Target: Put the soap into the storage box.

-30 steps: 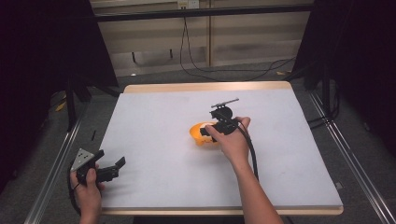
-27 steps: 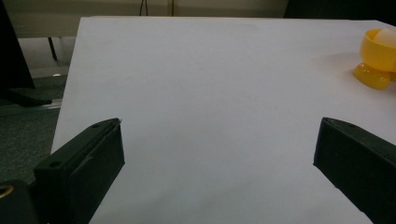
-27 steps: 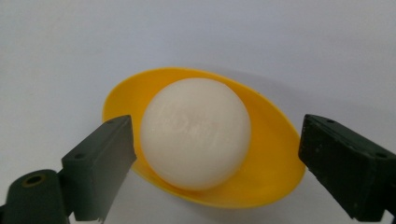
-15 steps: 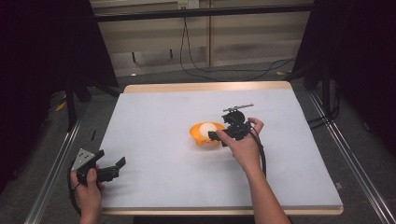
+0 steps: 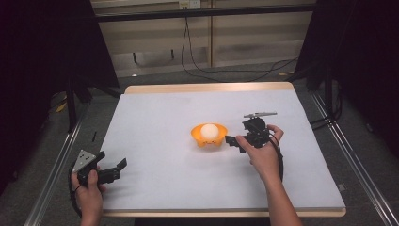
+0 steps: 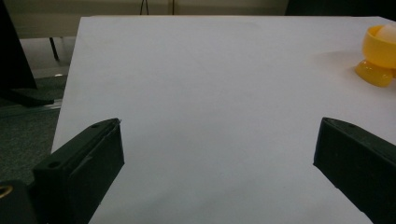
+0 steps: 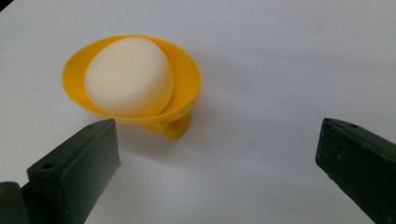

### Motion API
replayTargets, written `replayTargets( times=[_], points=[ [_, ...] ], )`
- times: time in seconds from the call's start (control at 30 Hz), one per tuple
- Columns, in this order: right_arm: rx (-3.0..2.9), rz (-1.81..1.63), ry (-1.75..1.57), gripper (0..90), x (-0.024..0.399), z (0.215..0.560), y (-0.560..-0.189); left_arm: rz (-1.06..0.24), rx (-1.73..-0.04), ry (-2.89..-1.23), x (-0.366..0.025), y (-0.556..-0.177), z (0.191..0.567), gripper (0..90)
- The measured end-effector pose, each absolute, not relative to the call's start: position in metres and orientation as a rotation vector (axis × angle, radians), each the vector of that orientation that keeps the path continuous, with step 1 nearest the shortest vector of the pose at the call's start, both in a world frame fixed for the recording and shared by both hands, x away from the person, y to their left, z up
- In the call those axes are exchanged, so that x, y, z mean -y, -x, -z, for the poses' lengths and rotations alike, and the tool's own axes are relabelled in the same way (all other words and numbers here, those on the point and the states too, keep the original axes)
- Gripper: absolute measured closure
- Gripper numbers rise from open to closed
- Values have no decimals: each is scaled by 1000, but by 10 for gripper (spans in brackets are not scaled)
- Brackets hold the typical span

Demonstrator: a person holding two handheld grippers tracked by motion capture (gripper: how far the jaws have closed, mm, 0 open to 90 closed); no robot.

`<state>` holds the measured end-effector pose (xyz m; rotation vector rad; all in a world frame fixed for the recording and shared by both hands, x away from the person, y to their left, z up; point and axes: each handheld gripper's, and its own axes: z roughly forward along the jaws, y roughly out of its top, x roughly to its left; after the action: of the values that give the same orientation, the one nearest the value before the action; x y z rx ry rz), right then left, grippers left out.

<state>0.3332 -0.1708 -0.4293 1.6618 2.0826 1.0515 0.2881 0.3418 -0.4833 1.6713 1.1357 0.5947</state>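
At the left edge of the white-topped table (image 5: 155,117), near its front corner, the left gripper (image 5: 113,172) sits in the person's left hand (image 5: 87,190), low over the surface and well apart from everything else. Its jaws stand wide apart with nothing between them; the left gripper view shows bare white surface between the two black jaws, and the cup far off at the upper right.

Near the middle of the table stands the small orange-yellow plastic footed cup (image 5: 208,136), upright on its short stem. A pale cream egg-shaped ball (image 5: 210,131) rests inside it, filling most of the bowl and rising above the rim. In the right gripper view the cup (image 7: 187,88) sits just ahead of the left-hand jaw, with the ball (image 7: 128,77) tilted slightly in it.

Just to the right of the cup is the right gripper (image 5: 234,141), held in the person's right hand (image 5: 263,157), pointing toward the cup. Its jaws have just been opening and now stand wide apart, with nothing between them; the cup lies beyond the jaw tips, near but not touched. A thin grey rod projects from the gripper's top.
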Motion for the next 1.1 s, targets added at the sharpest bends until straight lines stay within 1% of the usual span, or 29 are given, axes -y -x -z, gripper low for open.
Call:
replayTargets(
  times=[0.5, 1.1],
  points=[
    [-2005, -1061, -1686, 0, 222, 453, -304, -597, -1139, -1668, -342, -288, 483, 15],
    [-1936, -1071, -1692, 0, 284, 465, -273, -607, -1137, -1679, -342, -288, 483, 15]
  ],
)
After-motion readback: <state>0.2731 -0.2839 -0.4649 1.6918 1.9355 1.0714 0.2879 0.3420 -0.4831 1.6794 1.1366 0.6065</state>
